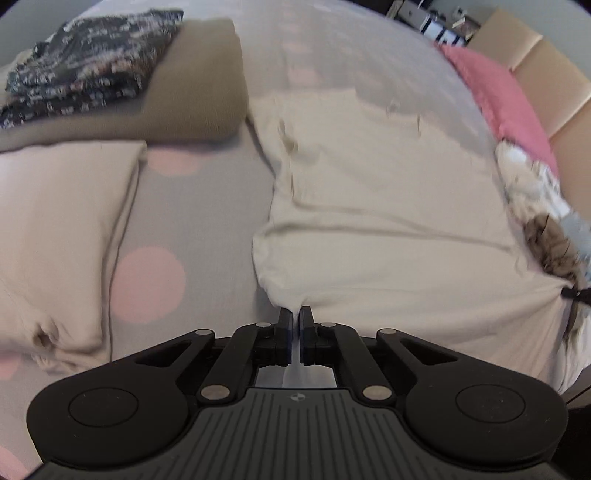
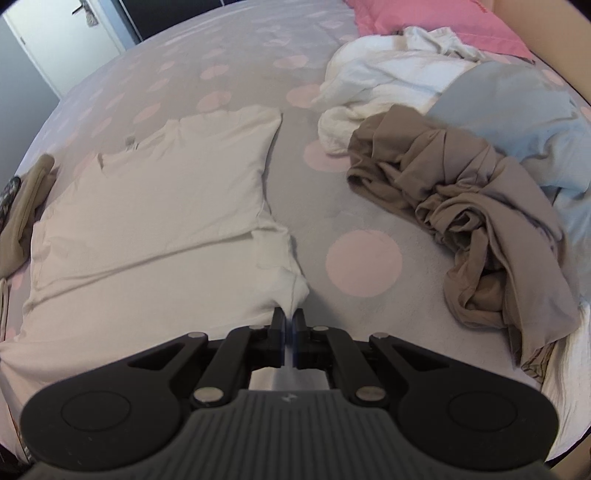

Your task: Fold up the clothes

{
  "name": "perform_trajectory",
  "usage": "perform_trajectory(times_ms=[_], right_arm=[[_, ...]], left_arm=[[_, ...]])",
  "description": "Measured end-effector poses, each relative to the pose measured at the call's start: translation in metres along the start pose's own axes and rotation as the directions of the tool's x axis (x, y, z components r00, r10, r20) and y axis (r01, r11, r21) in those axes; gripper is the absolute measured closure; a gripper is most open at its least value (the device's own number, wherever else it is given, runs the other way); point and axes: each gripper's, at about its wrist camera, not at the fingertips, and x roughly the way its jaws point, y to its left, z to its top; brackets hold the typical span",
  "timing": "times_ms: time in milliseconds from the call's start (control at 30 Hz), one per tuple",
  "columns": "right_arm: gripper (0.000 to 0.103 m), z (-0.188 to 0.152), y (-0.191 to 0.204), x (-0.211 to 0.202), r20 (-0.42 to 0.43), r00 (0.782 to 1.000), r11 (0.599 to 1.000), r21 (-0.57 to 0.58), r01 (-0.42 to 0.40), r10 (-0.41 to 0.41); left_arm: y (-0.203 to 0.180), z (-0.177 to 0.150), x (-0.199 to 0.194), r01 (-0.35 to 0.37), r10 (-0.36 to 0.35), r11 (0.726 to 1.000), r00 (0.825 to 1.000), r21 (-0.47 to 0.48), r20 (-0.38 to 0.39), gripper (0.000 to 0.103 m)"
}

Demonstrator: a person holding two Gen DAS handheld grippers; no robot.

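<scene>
while both jaws pinch near corners of cream t-shirt (image 1: 369,206), left gripper (image 1: 295,314) and right gripper (image 2: 289,314) clenched on little fabric; risk: hem slipping free mid-fold.

This is a bedroom in a home. A bed (image 2: 229,74) fills nearly both views, its grey sheet dotted with pale pink circles. A pink pillow (image 2: 436,22) lies at the upper right of the right wrist view, against a tan padded headboard (image 1: 535,62). Loose laundry, a crumpled taupe garment (image 2: 461,206), white cloth (image 2: 388,77) and a light blue piece (image 2: 517,110), is heaped at the right. A white door (image 2: 62,40) with a handle shows at the upper left, and cluttered shelves (image 1: 436,22) sit at the top right of the left wrist view.
</scene>
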Motion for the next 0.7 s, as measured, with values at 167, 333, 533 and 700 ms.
perform_trajectory(times_ms=[167,333,533,700], right_arm=[[0.1,0.014,0.01,0.001,0.081,0.997,1.0,-0.021,0.007,-0.005],[0.1,0.027,0.019,0.017,0.101,0.994,0.998,-0.044,0.037,-0.032],[0.094,0.03,0.022,0.029,0.106,0.993,0.996,-0.07,0.051,-0.044],[0.073,0.028,0.02,0.029,0.119,0.992,0.997,-0.067,0.043,-0.035]], left_arm=[[-0.019,0.039,-0.002,-0.029,0.025,0.999,0.994,0.034,0.104,0.101],[-0.033,0.05,0.017,-0.11,0.1,0.99,0.988,0.086,0.116,0.101],[-0.036,0.049,0.038,-0.159,0.149,0.98,0.985,0.116,0.093,0.097],[-0.033,0.047,0.035,-0.209,0.197,0.972,0.973,0.104,0.117,0.088]])
